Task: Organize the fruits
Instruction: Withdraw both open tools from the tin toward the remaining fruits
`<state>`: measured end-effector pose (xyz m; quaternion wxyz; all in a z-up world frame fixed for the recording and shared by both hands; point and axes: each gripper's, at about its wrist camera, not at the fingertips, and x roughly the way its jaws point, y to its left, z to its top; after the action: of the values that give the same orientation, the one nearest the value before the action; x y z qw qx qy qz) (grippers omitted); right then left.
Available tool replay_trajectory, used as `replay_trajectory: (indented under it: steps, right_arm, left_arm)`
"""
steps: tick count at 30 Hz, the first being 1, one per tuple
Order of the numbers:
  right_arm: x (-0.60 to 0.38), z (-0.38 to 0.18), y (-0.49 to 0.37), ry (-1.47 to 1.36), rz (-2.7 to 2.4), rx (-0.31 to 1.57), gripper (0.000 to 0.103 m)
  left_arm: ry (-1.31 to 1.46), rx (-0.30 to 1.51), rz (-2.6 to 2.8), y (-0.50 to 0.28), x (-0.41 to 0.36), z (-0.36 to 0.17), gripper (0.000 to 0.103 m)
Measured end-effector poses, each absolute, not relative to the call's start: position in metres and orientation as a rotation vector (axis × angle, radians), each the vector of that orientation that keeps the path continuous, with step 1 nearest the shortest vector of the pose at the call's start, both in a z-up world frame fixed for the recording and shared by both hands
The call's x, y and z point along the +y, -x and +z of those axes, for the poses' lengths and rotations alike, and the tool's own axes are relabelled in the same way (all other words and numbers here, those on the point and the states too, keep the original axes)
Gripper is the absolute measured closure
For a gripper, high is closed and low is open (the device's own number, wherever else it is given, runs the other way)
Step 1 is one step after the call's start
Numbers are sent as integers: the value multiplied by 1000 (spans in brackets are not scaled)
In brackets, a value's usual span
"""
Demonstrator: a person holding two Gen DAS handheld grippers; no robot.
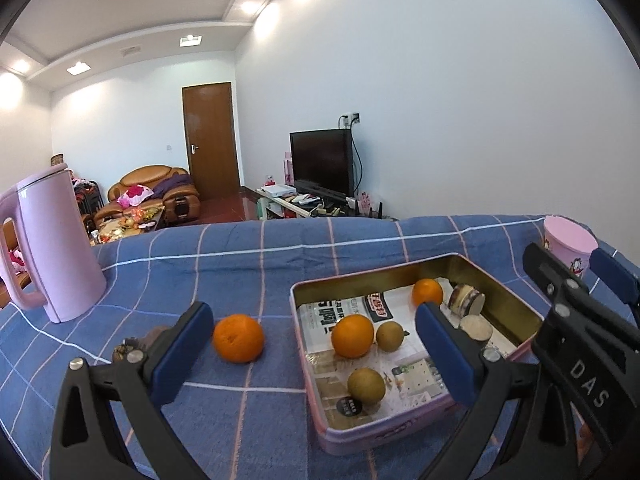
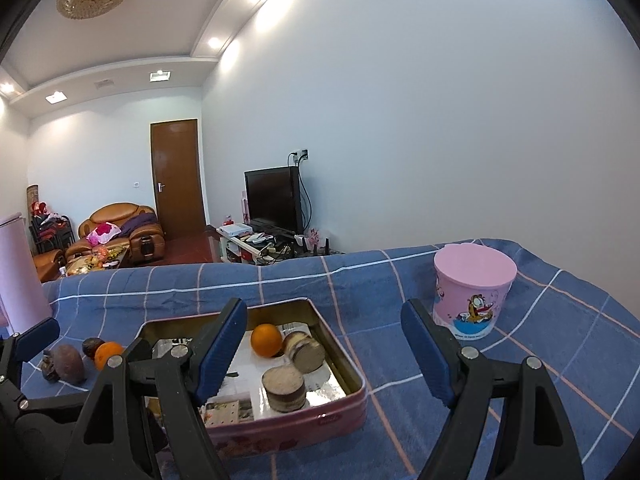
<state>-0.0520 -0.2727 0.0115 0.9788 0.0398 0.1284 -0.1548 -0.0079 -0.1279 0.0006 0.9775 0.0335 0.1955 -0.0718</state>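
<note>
A pink tin tray [image 1: 352, 436] on the blue checked cloth holds two oranges [image 1: 352, 335], two small brown fruits [image 1: 366, 385] and two round jars [image 1: 466, 299]. A loose orange [image 1: 238, 337] lies on the cloth left of the tray. My left gripper [image 1: 316, 356] is open and empty above the tray's left edge. My right gripper [image 2: 326, 354] is open and empty over the tray's [image 2: 344, 372] right part, where an orange [image 2: 266, 340] and the jars [image 2: 284, 388] show. Dark brown fruits [image 2: 68, 362] lie left of the tray beside the loose orange [image 2: 105, 354].
A pink kettle [image 1: 54, 248] stands at the left on the cloth. A pink cartoon tub [image 2: 472, 290] stands at the right, also in the left wrist view [image 1: 570, 244]. The right gripper's body [image 1: 580, 328] shows right of the tray. Beyond the table edge lies a living room.
</note>
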Motion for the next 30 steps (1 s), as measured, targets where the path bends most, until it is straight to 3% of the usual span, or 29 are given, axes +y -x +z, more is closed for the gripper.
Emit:
replay_trajectory:
  steps: [30]
  right_arm:
    - [-204,11,55,-89,-293,285,22]
  left_arm:
    - [-69,410,-76,11,-54,-4,0]
